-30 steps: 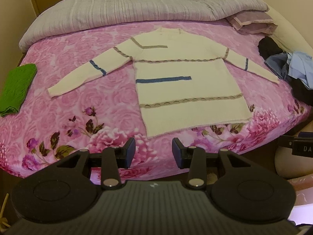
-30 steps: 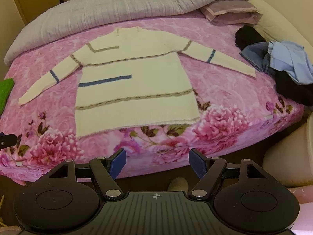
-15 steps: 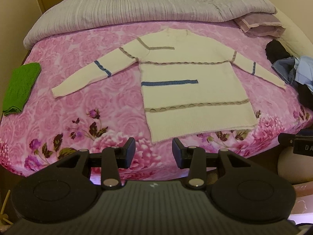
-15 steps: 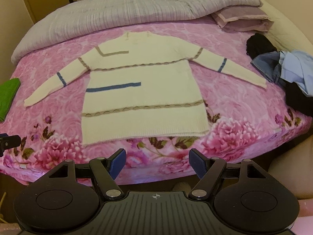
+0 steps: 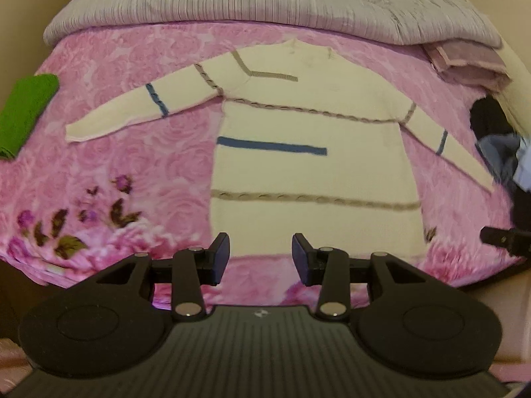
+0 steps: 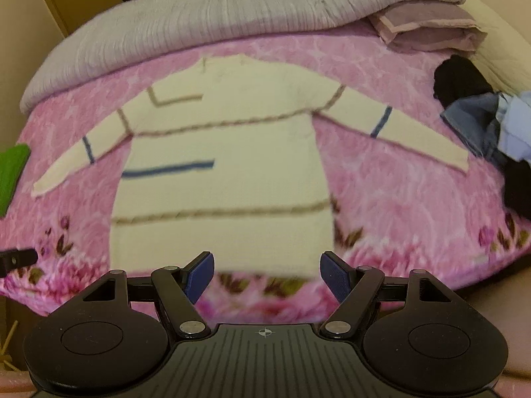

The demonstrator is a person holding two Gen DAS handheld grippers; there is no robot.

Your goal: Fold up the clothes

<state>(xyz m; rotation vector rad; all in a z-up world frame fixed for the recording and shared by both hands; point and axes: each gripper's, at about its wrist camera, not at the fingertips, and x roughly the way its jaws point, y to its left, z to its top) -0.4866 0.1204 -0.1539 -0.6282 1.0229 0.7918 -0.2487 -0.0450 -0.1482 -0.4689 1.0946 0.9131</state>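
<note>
A cream sweater (image 5: 312, 172) with blue and tan stripes lies flat on the pink floral bedspread (image 5: 139, 165), sleeves spread out to both sides. It also shows in the right wrist view (image 6: 225, 179). My left gripper (image 5: 260, 255) is open and empty, just in front of the sweater's bottom hem. My right gripper (image 6: 267, 273) is open and empty, near the hem too. Neither touches the sweater.
A folded green cloth (image 5: 25, 109) lies at the bed's left edge. A pile of dark and blue clothes (image 6: 491, 122) sits at the right edge. A grey quilt (image 5: 265, 3) and a mauve pillow (image 6: 428, 30) lie at the head.
Both grippers have moved forward toward the bed; the sweater looks larger and its hem now sits just beyond the fingertips. Both stay open.
</note>
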